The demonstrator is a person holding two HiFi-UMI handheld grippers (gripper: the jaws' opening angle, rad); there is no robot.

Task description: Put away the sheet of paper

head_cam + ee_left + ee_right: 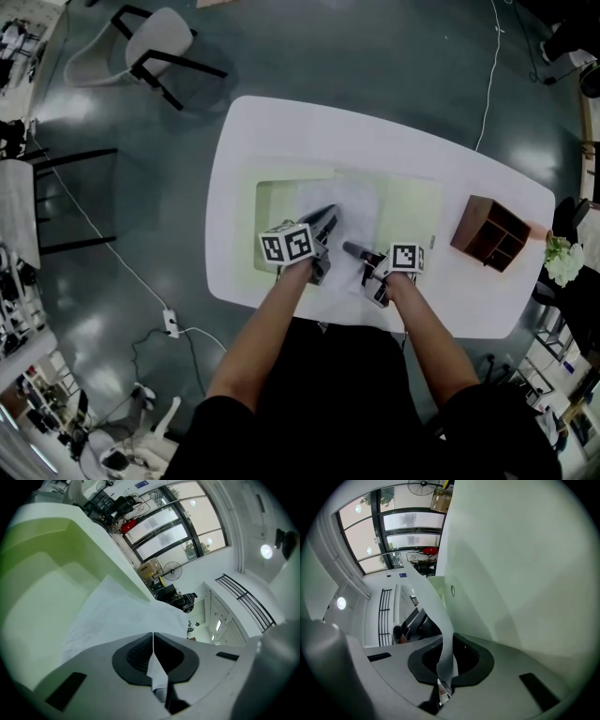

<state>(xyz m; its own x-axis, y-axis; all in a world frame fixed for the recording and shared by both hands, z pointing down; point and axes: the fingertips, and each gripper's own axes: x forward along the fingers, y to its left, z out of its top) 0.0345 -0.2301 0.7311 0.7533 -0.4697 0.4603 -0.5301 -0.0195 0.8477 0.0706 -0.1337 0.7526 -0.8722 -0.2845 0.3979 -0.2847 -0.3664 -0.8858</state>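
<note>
Paper (349,208) lies on the green mat (412,208) on the tabletop (281,131), its near edge clenched in the fingers (133,654) of left gripper (328,219) and right gripper (350,249). Step in hand seems the lifting; next, both should rise together and carry it toward the wooden organiser (491,232).

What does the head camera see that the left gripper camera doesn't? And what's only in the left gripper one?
Only the head view shows the whole white table, the brown wooden box on it, a chair and the right gripper. Only the left gripper view shows big windows, a fan and, up close, the paper's edge pinched between shut jaws. Both show the left gripper, the sheet of paper and the green mat.
</note>
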